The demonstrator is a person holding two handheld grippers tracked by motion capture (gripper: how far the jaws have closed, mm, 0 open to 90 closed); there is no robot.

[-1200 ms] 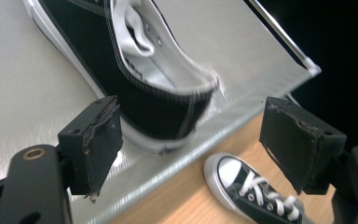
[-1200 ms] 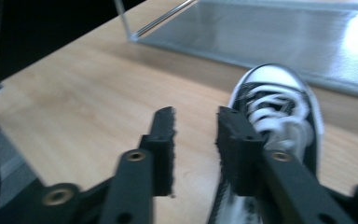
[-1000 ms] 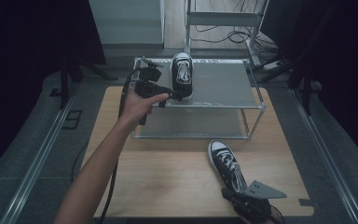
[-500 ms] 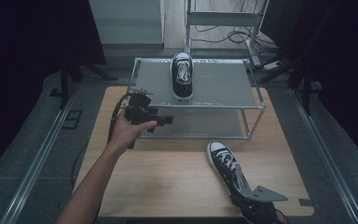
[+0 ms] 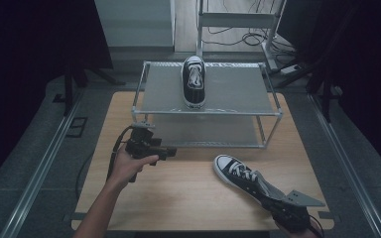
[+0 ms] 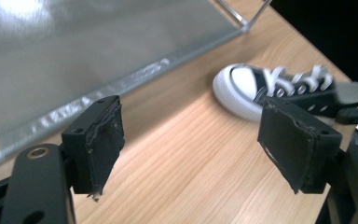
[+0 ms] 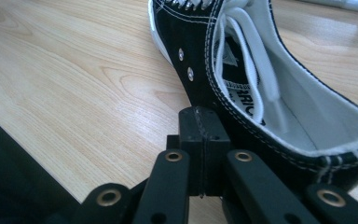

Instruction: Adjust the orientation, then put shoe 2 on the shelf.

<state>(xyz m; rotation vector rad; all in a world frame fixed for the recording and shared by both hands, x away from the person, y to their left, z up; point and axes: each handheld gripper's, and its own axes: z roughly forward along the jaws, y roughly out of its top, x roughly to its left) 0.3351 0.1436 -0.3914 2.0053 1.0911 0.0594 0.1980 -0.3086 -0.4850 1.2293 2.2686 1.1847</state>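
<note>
Right claw point(image 7: 200, 154) jaws pressed together at the heel side of the black sneaker point(image 5: 243, 177); can't tell if any canvas is pinched between them. Sneaker lies on the worktop point(image 5: 188, 198), toe pointing away from that claw. Left claw point(image 6: 200, 140) wide open, empty, above bare wood, sneaker's toe ahead of it. Second sneaker point(image 5: 194, 82) on the rack's point(image 5: 238, 94) top shelf beyond.

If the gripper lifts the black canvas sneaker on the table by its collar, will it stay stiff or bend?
The black canvas sneaker probably sags: the right gripper seems to pinch only thin collar cloth. Its white rubber toe looks heavier, so the front may dip. The rubber sole likely grips the wooden table rather than sliding.
</note>
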